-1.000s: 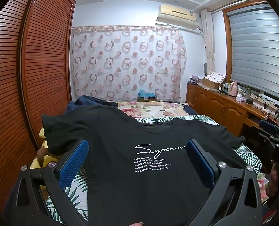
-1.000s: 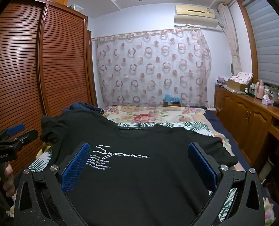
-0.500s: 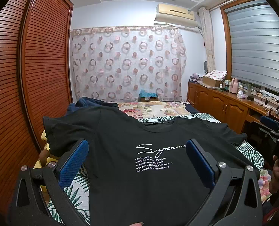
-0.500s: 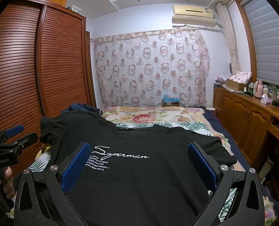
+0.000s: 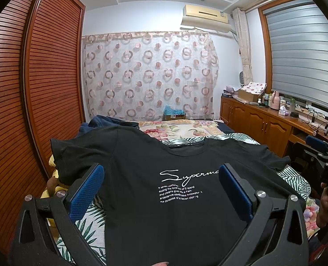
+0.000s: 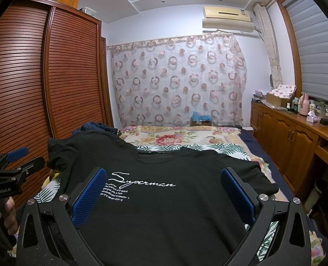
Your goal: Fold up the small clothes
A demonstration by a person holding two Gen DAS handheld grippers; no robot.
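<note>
- On the bed [image 5: 294, 177], over a leaf-print sheet, a black T-shirt [image 5: 164, 210] lies spread front up, its white script print showing.
- Louvred wardrobe doors [image 5: 42, 88] flank the bed's left edge; a wooden cabinet [image 6: 297, 137] lines the right, a floor gap between.
- Left claw [image 5: 160, 190] and right claw [image 6: 164, 194] are both spread wide above the shirt, pinching nothing.
- Only the right view shows the shirt's right sleeve edge and the whole print.

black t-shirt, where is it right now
The black t-shirt lies spread flat, print up, on the bed, filling both wrist views between the open fingers, collar toward the curtain.
</note>
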